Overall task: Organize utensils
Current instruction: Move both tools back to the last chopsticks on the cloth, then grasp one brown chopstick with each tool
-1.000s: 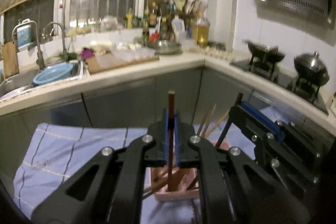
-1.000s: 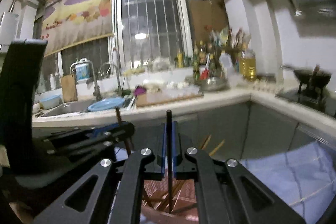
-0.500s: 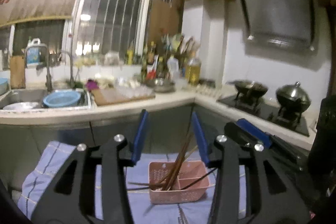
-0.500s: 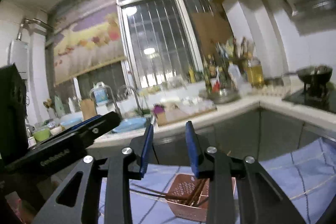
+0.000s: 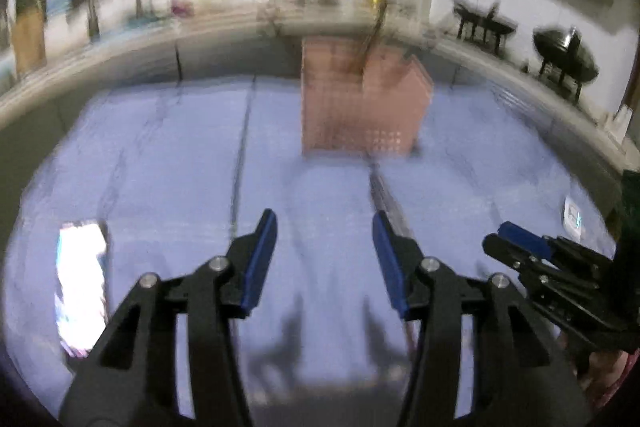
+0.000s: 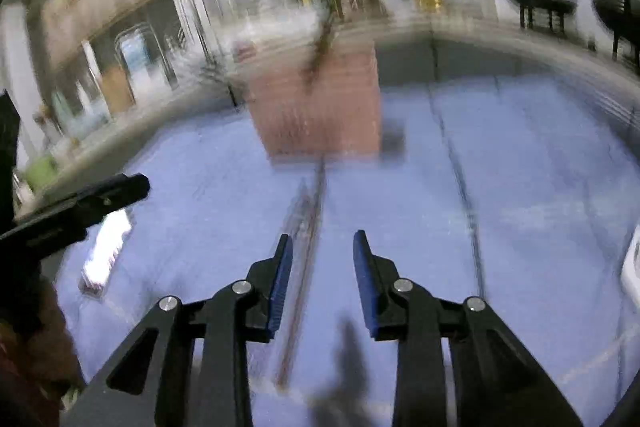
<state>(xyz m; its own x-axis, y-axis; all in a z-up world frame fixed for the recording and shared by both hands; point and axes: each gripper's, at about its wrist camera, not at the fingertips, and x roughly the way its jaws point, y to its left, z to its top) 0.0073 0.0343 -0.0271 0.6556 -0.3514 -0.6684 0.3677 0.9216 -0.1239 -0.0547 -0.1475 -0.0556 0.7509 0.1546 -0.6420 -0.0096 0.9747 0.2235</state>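
A pink perforated utensil basket (image 5: 362,99) stands on the blue cloth (image 5: 160,155), with dark chopsticks (image 5: 370,43) sticking up out of it. It also shows in the right wrist view (image 6: 320,107). My left gripper (image 5: 324,255) is open and empty, low over the cloth in front of the basket. My right gripper (image 6: 322,271) is open and empty too. Blurred chopsticks (image 6: 304,247) lie on the cloth running toward the basket, by the right gripper's left finger; they also show in the left wrist view (image 5: 386,199). Both views are motion-blurred.
A bright phone-like object (image 5: 80,283) lies on the cloth at the left. The right gripper's body (image 5: 560,267) shows at the left view's right edge. A kitchen counter (image 5: 200,27) with a sink, bottles and stove with pots (image 5: 560,55) runs behind.
Both grippers let go of the chopsticks they held over the basket, opened, pulled back and dropped low over the cloth. The basket is now farther away.
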